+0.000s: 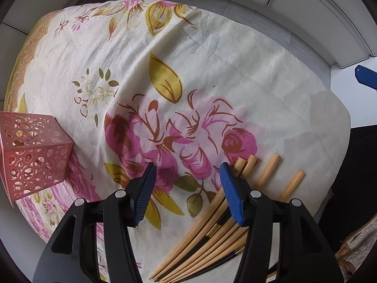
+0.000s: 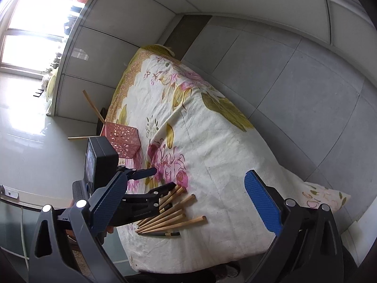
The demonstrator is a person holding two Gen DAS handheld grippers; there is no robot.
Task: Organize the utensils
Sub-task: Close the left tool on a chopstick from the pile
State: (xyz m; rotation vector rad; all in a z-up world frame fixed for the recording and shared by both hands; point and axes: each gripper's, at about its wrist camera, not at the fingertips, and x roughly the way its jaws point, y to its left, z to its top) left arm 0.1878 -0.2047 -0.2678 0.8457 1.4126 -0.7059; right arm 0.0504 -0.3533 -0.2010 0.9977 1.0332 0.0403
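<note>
Several wooden chopsticks (image 1: 207, 233) lie fanned on the floral cloth, with a black one among them; they also show in the right wrist view (image 2: 169, 219). A pink perforated holder (image 1: 33, 155) stands at the cloth's left edge, and in the right wrist view (image 2: 122, 141) two chopsticks lean out of it. My left gripper (image 1: 188, 172) is open and empty, hovering low just left of the chopsticks; it shows in the right wrist view (image 2: 165, 176). My right gripper (image 2: 179, 193) is open and empty, above the cloth's near side.
The floral cloth (image 1: 212, 70) covers a small table with grey floor tiles (image 2: 282, 70) around it. A bright window (image 2: 35, 23) is at the far left. A blue fingertip of the other gripper (image 1: 367, 76) shows at the right edge.
</note>
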